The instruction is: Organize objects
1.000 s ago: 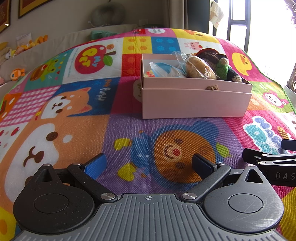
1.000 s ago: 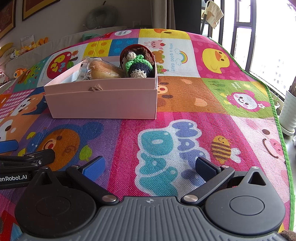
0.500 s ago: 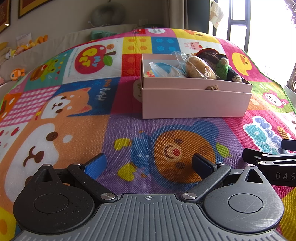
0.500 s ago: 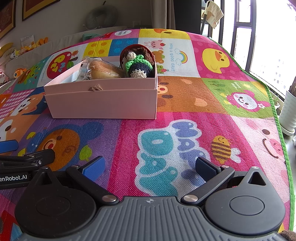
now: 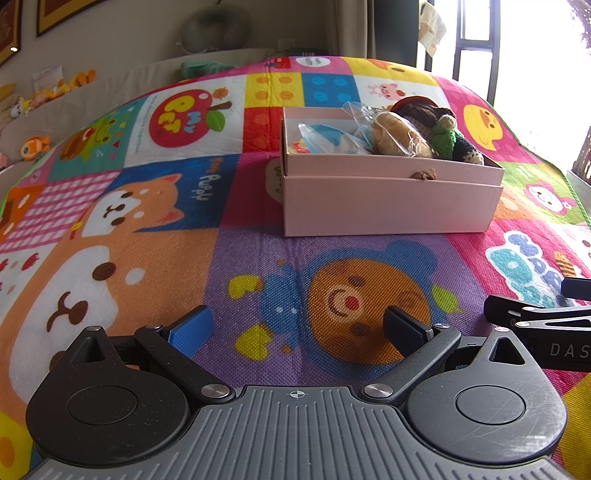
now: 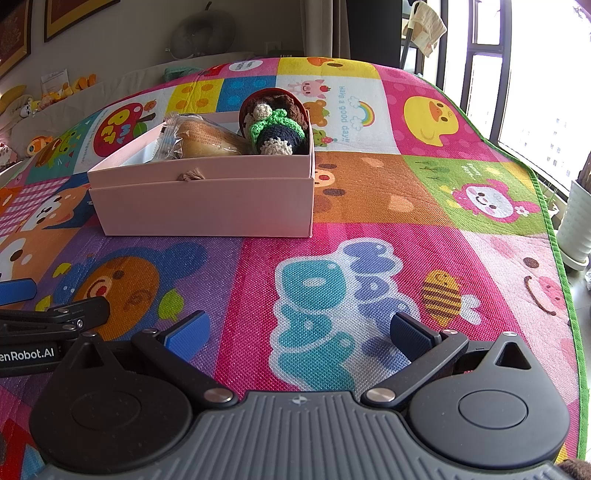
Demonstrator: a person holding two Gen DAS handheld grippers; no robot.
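A pink cardboard box (image 5: 388, 206) stands on the colourful play mat; it also shows in the right wrist view (image 6: 207, 206). Inside lie a wrapped bun (image 5: 399, 134), a blue-and-clear plastic packet (image 5: 325, 138) and a crocheted green, navy and brown doll (image 6: 277, 127). My left gripper (image 5: 295, 326) is open and empty, low over the mat in front of the box. My right gripper (image 6: 297, 330) is open and empty, to the right of the left one, also well short of the box.
The play mat (image 6: 406, 192) ends at a green edge on the right, with a white pot (image 6: 576, 229) and windows beyond. Plush toys (image 5: 33, 144) line the far left by the wall. A cushion (image 6: 203, 33) rests at the back.
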